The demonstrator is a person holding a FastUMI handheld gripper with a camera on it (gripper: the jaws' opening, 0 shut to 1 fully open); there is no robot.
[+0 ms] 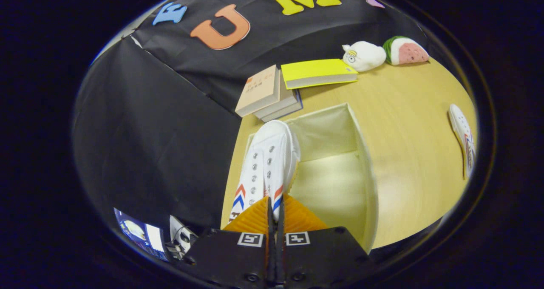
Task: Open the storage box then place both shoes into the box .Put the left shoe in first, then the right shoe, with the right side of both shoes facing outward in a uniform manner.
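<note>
The claw [275, 208] is pressed nearly together, pinching the heel end of a white shoe [265, 165] with striped side marks. The shoe's long axis runs straight ahead from the fingers, toe pointing away, and it hangs over the left part of the open storage box [365, 153], close to that wall. By my reading, lowering it along that wall is what the coming move turns on. Beyond the box lie stacked books [265, 95] and a yellow book [318, 73], then two plush toys [384, 53]. The second shoe [463, 138] lies well apart on the worktop [408, 110], right of the box.
</note>
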